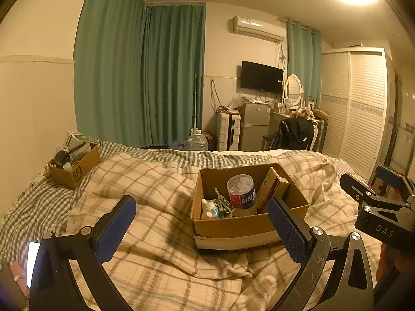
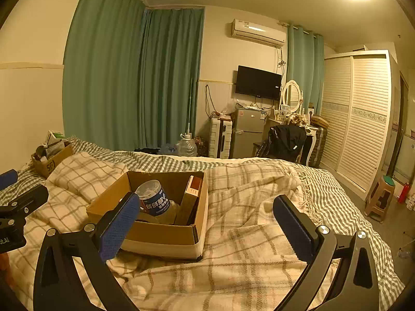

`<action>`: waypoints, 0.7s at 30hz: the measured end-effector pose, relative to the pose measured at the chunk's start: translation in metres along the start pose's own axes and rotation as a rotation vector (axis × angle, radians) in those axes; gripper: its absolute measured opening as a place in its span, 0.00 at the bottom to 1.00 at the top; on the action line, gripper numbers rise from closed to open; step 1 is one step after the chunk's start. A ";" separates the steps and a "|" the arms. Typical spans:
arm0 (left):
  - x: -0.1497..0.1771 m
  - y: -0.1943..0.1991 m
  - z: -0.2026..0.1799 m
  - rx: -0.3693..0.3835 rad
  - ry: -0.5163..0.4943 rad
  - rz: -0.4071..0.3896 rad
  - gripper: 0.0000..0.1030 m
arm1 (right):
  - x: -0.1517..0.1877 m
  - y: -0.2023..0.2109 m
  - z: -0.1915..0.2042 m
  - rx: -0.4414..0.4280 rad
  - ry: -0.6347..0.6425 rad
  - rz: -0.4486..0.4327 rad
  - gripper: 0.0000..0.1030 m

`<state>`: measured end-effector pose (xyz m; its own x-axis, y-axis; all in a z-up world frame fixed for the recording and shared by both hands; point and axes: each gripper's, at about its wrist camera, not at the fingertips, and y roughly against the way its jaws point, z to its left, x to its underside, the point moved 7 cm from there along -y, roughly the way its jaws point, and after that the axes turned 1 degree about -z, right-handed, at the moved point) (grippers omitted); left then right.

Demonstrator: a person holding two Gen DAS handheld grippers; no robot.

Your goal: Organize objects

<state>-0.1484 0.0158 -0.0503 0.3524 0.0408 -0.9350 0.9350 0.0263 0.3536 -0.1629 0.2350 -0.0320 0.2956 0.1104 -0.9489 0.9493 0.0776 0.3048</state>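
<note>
Cardboard, thin and open-topped, makes up the near box, which sits on the rumpled plaid blanket in the middle of the bed. It holds a red-and-blue labelled canister leaning on its side, a tall brown carton propped against the right wall, and a small white toy. These look light; the canister seems smooth and could roll, so I would take it across its body. A second cardboard box sits well apart near the wall. Left gripper and right gripper both gape wide, holding and touching nothing.
</note>
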 end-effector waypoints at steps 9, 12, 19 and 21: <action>0.002 -0.002 -0.001 0.002 -0.001 0.017 1.00 | 0.001 -0.001 0.004 -0.005 0.003 0.005 1.00; 0.002 -0.002 -0.002 0.001 -0.005 0.018 1.00 | 0.001 -0.001 0.004 -0.006 0.006 0.007 1.00; 0.004 -0.003 -0.003 -0.002 -0.003 0.022 1.00 | 0.002 -0.001 0.004 -0.010 0.001 0.006 1.00; 0.004 -0.003 -0.003 -0.002 -0.003 0.023 1.00 | 0.002 -0.001 0.004 -0.011 0.002 0.006 1.00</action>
<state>-0.1503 0.0185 -0.0550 0.3740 0.0383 -0.9266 0.9266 0.0275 0.3751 -0.1632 0.2308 -0.0347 0.3009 0.1128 -0.9470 0.9463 0.0882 0.3111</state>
